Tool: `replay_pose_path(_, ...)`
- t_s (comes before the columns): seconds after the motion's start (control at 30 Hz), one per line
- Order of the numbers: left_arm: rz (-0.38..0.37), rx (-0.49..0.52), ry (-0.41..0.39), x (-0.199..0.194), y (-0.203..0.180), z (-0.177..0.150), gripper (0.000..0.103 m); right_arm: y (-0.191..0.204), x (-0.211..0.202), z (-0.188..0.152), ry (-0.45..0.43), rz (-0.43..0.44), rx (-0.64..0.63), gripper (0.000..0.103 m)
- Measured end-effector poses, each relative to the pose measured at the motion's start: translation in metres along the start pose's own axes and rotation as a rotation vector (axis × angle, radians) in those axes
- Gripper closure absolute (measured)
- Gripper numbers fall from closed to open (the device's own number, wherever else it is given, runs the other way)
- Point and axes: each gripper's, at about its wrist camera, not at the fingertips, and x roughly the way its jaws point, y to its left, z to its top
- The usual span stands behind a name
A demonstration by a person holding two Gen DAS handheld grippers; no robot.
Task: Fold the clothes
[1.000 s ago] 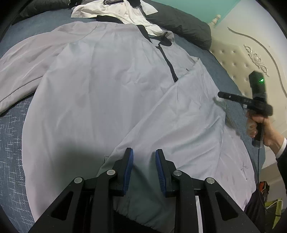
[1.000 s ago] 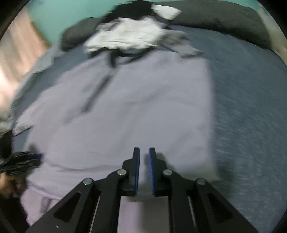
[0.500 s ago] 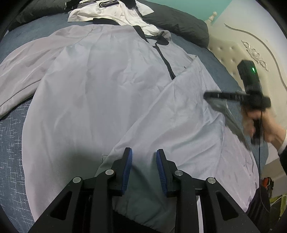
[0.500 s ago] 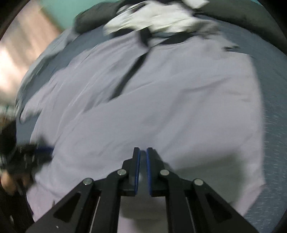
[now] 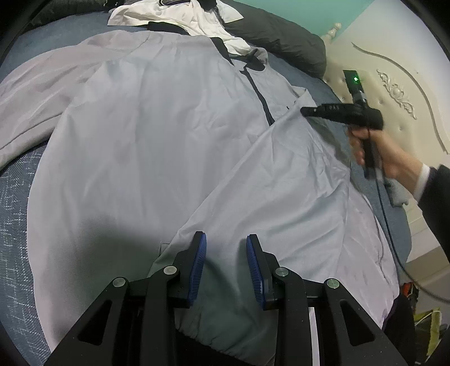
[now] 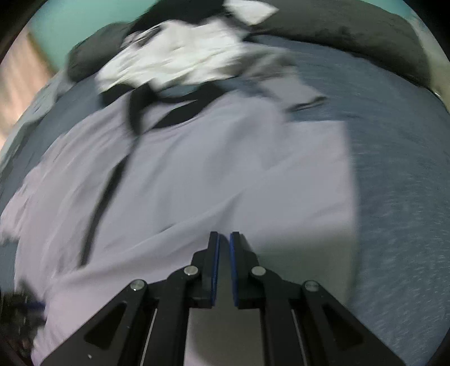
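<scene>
The pale grey jacket (image 5: 157, 146) lies spread flat on the blue bedspread (image 5: 14, 225), its dark zipper (image 5: 260, 98) running up toward the collar. My left gripper (image 5: 226, 247) hovers over the jacket's hem, with the jaws a little apart; the cloth lies under them and I see nothing pinched between the pads. My right gripper (image 6: 224, 242) has its jaws almost together, only a thin slit between them. Whether they pinch the folded side panel of the jacket, I cannot tell. Beyond the jacket's collar lies a white garment (image 5: 180, 14), against a dark pillow (image 5: 284, 36).
</scene>
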Motion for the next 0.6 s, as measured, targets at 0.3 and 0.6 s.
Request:
replay_pose_path(0.3, 0.0, 0.011, 0.011, 0.001, 0.0, 0.001, 0.071, -0.037, 0.006, 0.043, -0.07, -0.046, 0.074, 0.098)
replay_pose_path(0.6, -0.011, 0.009, 0.017, 0.003, 0.001, 0.002, 0.071, -0.076, 0.026, 0.07, -0.021, -0.248, 0.17, 0.098)
